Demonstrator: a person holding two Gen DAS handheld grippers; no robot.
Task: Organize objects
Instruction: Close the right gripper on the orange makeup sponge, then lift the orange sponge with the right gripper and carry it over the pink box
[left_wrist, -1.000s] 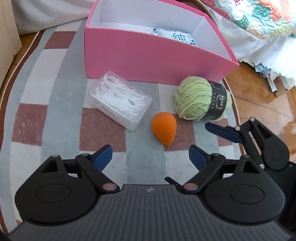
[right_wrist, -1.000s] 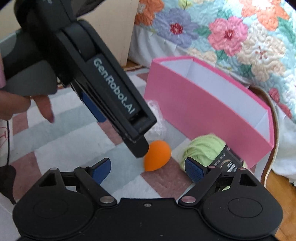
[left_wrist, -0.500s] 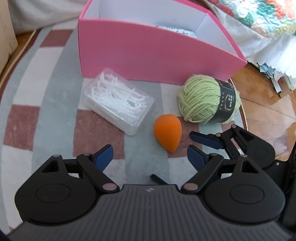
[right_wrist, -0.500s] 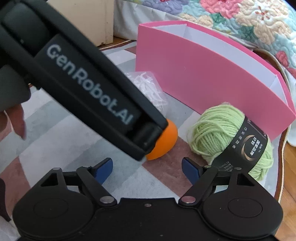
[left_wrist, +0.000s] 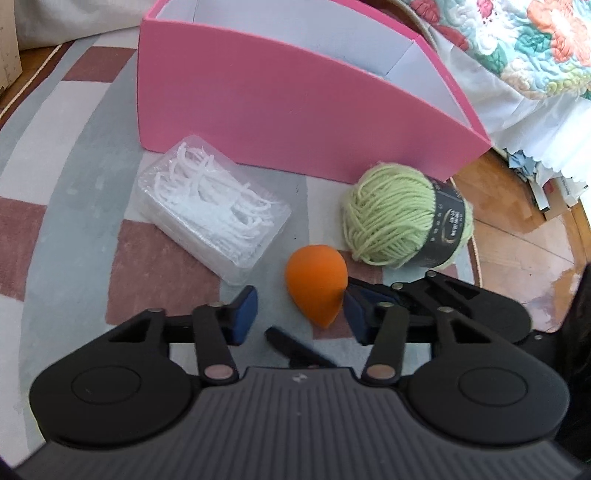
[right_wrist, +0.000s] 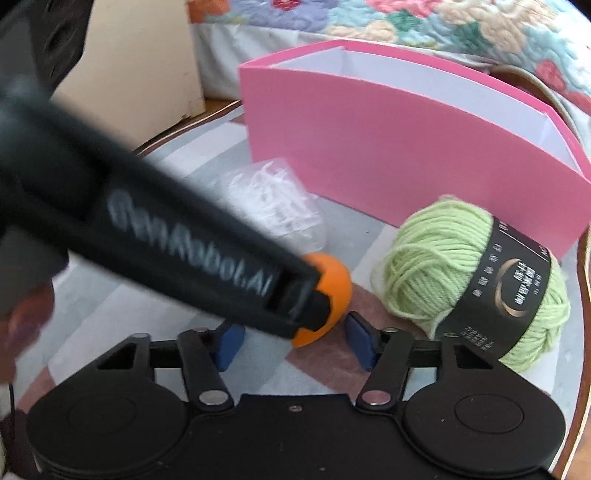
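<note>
Orange sponge (left_wrist: 316, 288) on the rug (left_wrist: 74, 206), lower centre of frame, below the pink box (left_wrist: 280, 107) and beside the yarn (left_wrist: 402, 218), between the closing, not yet pinching fingers of left gripper (left_wrist: 301, 314) and right gripper (right_wrist: 291, 341).

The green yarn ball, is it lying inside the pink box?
No, the green yarn ball lies on the rug outside the pink box, in front of its wall near the right corner.
</note>
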